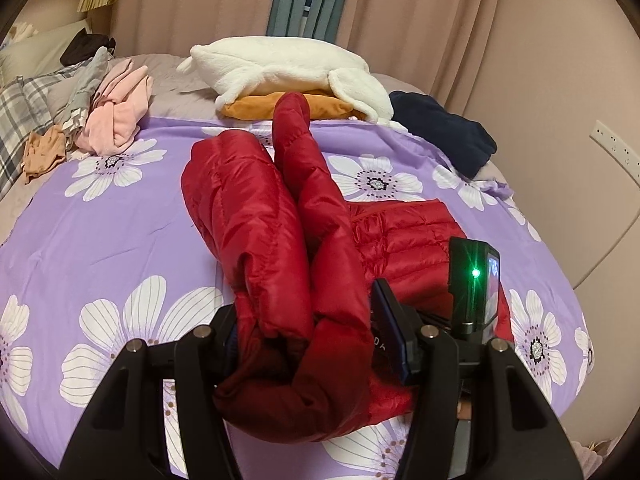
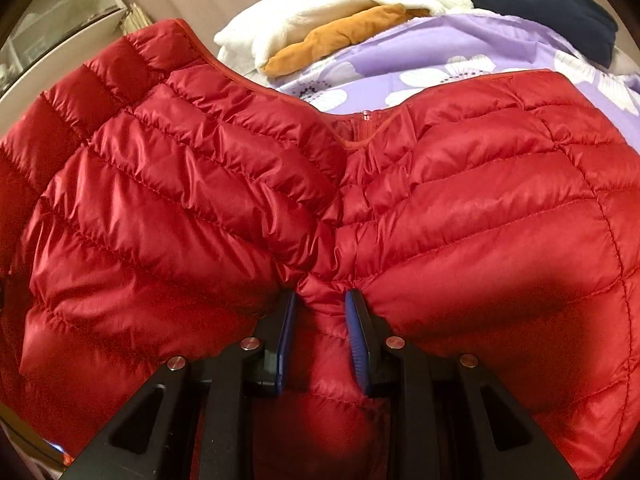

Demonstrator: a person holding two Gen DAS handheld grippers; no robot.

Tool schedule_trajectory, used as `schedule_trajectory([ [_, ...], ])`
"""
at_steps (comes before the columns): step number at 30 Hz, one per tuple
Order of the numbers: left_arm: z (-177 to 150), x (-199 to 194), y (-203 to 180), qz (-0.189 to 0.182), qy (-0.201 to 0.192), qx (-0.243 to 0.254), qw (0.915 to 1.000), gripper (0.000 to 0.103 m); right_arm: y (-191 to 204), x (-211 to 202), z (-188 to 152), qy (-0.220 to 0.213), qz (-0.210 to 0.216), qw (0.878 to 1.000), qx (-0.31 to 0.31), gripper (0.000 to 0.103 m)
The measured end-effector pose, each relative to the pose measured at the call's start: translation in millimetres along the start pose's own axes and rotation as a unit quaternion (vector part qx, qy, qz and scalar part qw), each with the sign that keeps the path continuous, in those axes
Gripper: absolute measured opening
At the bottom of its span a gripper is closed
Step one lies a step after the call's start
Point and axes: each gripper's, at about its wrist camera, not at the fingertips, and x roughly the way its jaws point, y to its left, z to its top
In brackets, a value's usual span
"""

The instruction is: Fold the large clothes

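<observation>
A: What takes up the most room?

B: The bed, under a purple sheet (image 1: pixel 120 220) printed with white flowers. Across its middle lies the red puffer jacket (image 1: pixel 248 208), partly lifted off the sheet, with one sleeve stretching away toward the far edge.

A: And behind the jacket?

B: A white fleece (image 1: pixel 280 68) sits on top of an orange garment (image 1: pixel 320 106). A dark navy garment (image 1: pixel 444 128) lies just to the right of them, and a pink garment (image 1: pixel 120 116) is heaped at the left with some grey plaid cloth beside it.

A: How do the claws stand?

B: The left gripper (image 1: pixel 312 332) is clamped on a thick bunched roll of the jacket, the red fabric filling the gap between its fingers. The right gripper (image 2: pixel 320 320) is pinched on a gathered fold of the quilted body, near the zip, its blue pads (image 2: pixel 354 320) pressing in from both sides.
</observation>
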Motion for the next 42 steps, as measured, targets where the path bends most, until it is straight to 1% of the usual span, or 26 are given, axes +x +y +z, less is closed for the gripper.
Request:
schedule_trajectory([
  [11, -1, 0, -12, -0.001, 0.003, 0.014, 0.9999, 0.056, -3, 2, 0, 0.0, 0.011, 1.0, 0.007, 0.029],
  [13, 0, 1, -14, -0.001, 0.005, 0.02, 0.9998, 0.056, -6, 1, 2, 0.005, 0.017, 1.0, 0.015, 0.027],
  [16, 1, 3, -18, 0.002, 0.006, 0.028, 0.9996, 0.056, -16, -3, 10, 0.021, 0.041, 0.998, 0.045, 0.027],
  [18, 1, 3, -20, 0.002, 0.007, 0.031, 0.9995, 0.056, -20, -16, 13, 0.015, 0.047, 0.997, 0.056, 0.027],
  [20, 1, 4, -21, 0.001, 0.008, 0.033, 0.9994, 0.056, -22, -32, 13, -0.004, 0.04, 0.998, 0.051, 0.027],
  [23, 0, 5, -29, 0.0, 0.009, 0.043, 0.999, 0.056, -27, -62, 8, -0.031, 0.009, 0.999, 0.036, 0.027],
  [26, -1, 6, -34, -0.003, 0.009, 0.051, 0.9987, 0.056, -36, -89, -2, -0.054, -0.029, 0.998, 0.024, 0.027],
  [28, -2, 7, -40, -0.005, 0.01, 0.058, 0.9983, 0.056, -45, -108, -11, -0.075, -0.065, 0.995, 0.018, 0.027],
  [30, -2, 7, -45, -0.006, 0.011, 0.065, 0.9978, 0.056, -57, -124, -21, -0.093, -0.095, 0.991, 0.024, 0.027],
  [31, -3, 8, -49, -0.007, 0.011, 0.069, 0.9975, 0.056, -62, -128, -24, -0.099, -0.101, 0.989, 0.033, 0.027],
  [35, -4, 12, -60, -0.008, 0.018, 0.083, 0.9964, 0.056, -88, -139, -38, -0.103, -0.117, 0.985, 0.069, 0.027],
  [38, -6, 15, -67, -0.01, 0.022, 0.091, 0.9956, 0.056, -96, -134, -46, -0.09, -0.125, 0.985, 0.079, 0.027],
  [42, -9, 18, -77, -0.011, 0.027, 0.106, 0.994, 0.056, -107, -118, -51, -0.068, -0.11, 0.987, 0.095, 0.027],
])
